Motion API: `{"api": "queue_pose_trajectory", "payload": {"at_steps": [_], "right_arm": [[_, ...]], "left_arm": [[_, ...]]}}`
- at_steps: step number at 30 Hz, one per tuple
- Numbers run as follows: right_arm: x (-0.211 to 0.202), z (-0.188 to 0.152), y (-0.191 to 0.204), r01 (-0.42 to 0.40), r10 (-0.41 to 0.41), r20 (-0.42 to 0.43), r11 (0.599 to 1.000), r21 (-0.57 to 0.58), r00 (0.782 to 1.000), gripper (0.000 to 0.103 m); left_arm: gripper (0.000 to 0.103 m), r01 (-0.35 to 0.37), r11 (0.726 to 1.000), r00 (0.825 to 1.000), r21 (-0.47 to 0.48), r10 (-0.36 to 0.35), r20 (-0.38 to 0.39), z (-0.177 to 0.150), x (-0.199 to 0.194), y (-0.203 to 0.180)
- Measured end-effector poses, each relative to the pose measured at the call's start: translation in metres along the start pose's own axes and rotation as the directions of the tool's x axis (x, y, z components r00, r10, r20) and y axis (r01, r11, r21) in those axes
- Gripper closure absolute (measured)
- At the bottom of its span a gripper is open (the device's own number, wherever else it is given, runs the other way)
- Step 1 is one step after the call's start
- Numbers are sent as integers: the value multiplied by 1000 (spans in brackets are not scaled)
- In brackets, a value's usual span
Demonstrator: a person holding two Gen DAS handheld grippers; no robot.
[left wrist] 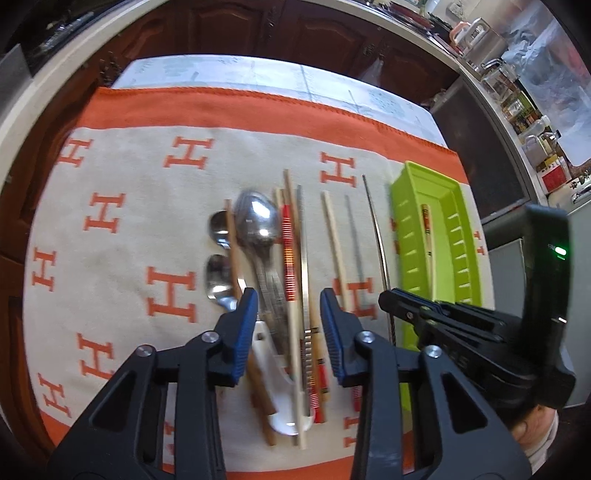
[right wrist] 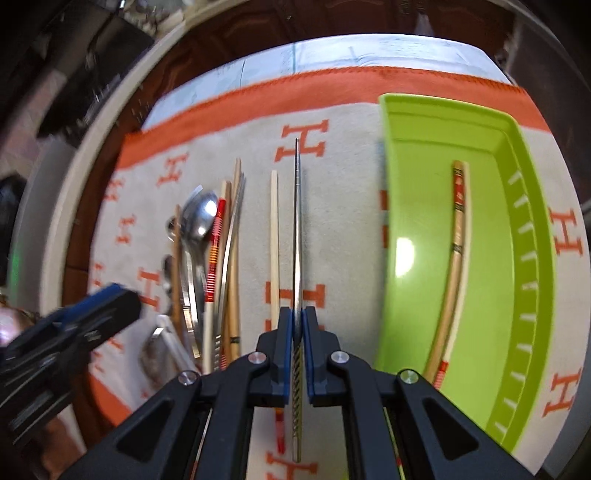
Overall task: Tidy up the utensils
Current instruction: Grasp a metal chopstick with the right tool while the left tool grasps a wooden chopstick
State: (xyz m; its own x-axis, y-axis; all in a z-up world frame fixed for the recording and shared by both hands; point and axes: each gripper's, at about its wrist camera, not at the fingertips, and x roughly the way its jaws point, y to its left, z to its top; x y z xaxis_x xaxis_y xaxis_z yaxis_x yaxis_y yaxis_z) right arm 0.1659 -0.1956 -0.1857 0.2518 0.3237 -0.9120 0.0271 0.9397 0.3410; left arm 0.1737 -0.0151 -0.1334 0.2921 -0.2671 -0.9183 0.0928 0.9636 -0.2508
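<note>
A heap of utensils lies on the orange-and-cream cloth (left wrist: 122,229): metal spoons (left wrist: 256,221), a white ceramic spoon (left wrist: 280,369), and wooden and red-banded chopsticks (left wrist: 288,251). My left gripper (left wrist: 288,299) is open above this heap, nothing between its blue pads. My right gripper (right wrist: 297,317) is shut on a thin metal chopstick (right wrist: 297,221) that points away from me, just left of the green tray (right wrist: 413,184). One patterned chopstick (right wrist: 456,258) lies inside the tray. In the left wrist view the right gripper (left wrist: 386,297) and metal chopstick (left wrist: 376,229) sit beside the tray (left wrist: 400,206).
A pale wooden chopstick (right wrist: 274,240) lies alone on the cloth between the heap and the held one. The cloth covers a table with dark wooden cabinets (left wrist: 295,33) behind. A crowded counter (left wrist: 517,103) runs along the right.
</note>
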Motion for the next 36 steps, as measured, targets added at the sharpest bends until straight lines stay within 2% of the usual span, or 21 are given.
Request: {"api": "queue_pose_trajectory", "payload": {"at_steps": [5,10,17,22,25,26,27,28,33,36], "right_arm": [[-27,-6,-24,-70,67,59,996,49,996,98],[-39,-18,-29,-110,103,99,992,68,990,98],[-55,-27,-38,-141,130,145,987,72,981,98],[-62,-33,-44,-167,153,165,983,75,974,98],[-63,-35,-46,-171,156,172,982,78,973,98],[-63,-35,-47,-173,158,174,982,79,972,98],[-64,-37,-49,-176,160,175,981,80,971,98],[-65,-38,-51,-180,163,178,980,84,970,98],[-73,-44,-60,-196,174,198,976,96,964,98],[-80,-46,-65,-190,165,216,977,101,962,98]], "left_arm": [[74,29,999,998,28,-27,-56,7,18,-28],[75,29,998,991,48,-23,-132,9,48,-54],[76,-29,998,977,53,39,-211,6,86,-69],[78,-59,996,968,70,74,-240,3,103,-77],[79,-92,992,967,90,111,-229,0,109,-85],[86,-112,989,967,95,130,-218,-1,109,-86],[99,-149,984,964,102,167,-204,-3,110,-88],[100,-155,983,965,104,173,-195,-4,111,-89],[100,-98,995,972,15,99,-214,-6,108,-81],[100,-35,999,981,-14,31,-194,-4,86,-76]]}}
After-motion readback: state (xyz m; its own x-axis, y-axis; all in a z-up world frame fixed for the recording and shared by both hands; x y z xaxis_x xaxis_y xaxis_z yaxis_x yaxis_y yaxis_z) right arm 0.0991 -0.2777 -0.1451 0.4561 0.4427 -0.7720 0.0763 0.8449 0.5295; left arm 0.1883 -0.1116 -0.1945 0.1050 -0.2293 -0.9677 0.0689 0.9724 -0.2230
